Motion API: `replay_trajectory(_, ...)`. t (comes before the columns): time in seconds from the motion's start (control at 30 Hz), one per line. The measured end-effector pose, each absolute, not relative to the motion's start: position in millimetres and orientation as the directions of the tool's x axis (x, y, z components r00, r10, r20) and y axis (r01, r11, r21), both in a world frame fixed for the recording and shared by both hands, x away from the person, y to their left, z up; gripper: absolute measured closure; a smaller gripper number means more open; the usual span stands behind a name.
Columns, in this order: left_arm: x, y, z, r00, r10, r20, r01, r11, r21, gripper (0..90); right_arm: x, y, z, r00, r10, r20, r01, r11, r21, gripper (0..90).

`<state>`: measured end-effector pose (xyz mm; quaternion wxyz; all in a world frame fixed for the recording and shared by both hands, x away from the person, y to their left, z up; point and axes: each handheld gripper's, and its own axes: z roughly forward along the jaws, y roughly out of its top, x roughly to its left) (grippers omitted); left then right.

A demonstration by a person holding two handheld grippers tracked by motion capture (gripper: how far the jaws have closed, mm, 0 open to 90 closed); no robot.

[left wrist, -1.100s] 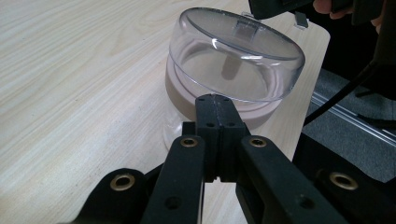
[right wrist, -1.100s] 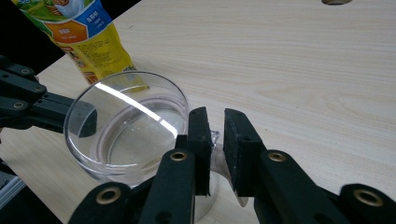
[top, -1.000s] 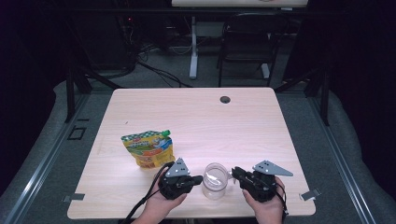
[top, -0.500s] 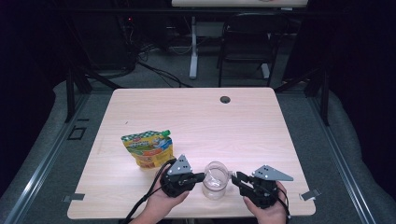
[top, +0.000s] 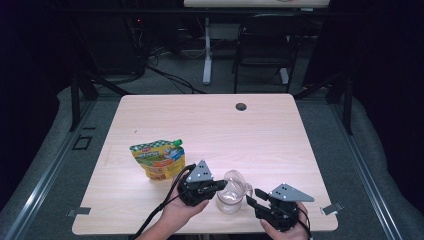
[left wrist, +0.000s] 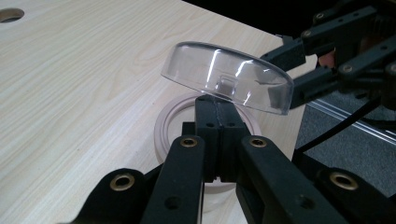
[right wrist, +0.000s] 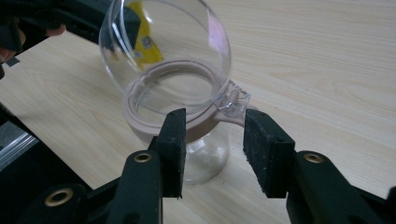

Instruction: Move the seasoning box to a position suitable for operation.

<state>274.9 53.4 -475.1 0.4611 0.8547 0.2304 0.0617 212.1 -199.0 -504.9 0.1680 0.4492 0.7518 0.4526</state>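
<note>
- Two grippers work a clear jar [top: 231, 199] near the bench's [top: 280, 135] front edge, right of a crinkly printed pouch [top: 158, 159].
- The left gripper [left wrist: 218, 119] is clenched on the tab of the domed transparent lid [left wrist: 229, 77], which tilts up on its hinge.
- The right gripper [right wrist: 212, 140] stands released, its fingers [right wrist: 267, 144] astride the pinkish collar [right wrist: 140, 122].
- Judged step: opening the lid; next likely needs the right fingers to clamp the collar.
</note>
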Motion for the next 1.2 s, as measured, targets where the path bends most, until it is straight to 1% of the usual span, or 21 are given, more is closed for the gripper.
replay_trajectory(0.13, 275.1, 52.2, -472.9, 0.887, 0.449, -0.106, 0.334, -0.467, 0.818, 89.9, 210.5, -192.5, -506.4, -0.557, 0.818, 0.143, 0.526, 0.215, 0.823, 57.5)
replay_trajectory(0.2, 275.2, 52.1, -471.9, 0.889, 0.447, -0.102, 0.329, -0.467, 0.821, 89.8, 210.1, -188.6, -507.3, -0.563, 0.817, 0.126, 0.516, 0.228, 0.826, 54.8)
replay_trajectory(0.27, 275.2, 52.2, -471.9, 0.888, 0.448, -0.102, 0.33, -0.466, 0.821, 89.8, 210.2, -186.7, -507.6, -0.561, 0.818, 0.122, 0.512, 0.228, 0.828, 53.9)
replay_trajectory(0.3, 275.3, 52.4, -472.0, 0.887, 0.45, -0.103, 0.331, -0.465, 0.821, 89.8, 210.7, -183.5, -508.0, -0.566, 0.816, 0.118, 0.505, 0.229, 0.832, 51.8)
replay_trajectory(0.37, 275.1, 52.1, -472.8, 0.887, 0.45, -0.103, 0.332, -0.467, 0.819, 89.8, 211.2, -180.9, -508.0, -0.566, 0.817, 0.108, 0.498, 0.234, 0.835, 51.2)
replay_trajectory(0.57, 274.1, 52.4, -477.8, 0.888, 0.449, -0.096, 0.33, -0.478, 0.814, 89.5, 211.8, -178.5, -507.3, -0.566, 0.819, 0.098, 0.478, 0.229, 0.848, 51.6)
replay_trajectory(0.87, 275.5, 58.2, -490.2, 0.879, 0.464, -0.112, 0.355, -0.48, 0.802, 89.5, 211.1, -181.7, -505.8, -0.559, 0.821, 0.113, 0.469, 0.2, 0.86, 52.8)
replay_trajectory(1.2, 276.2, 63.1, -498.3, 0.871, 0.476, -0.125, 0.376, -0.479, 0.793, 89.5, 210.5, -183.7, -504.8, -0.557, 0.823, 0.108, 0.462, 0.2, 0.864, 53.9)
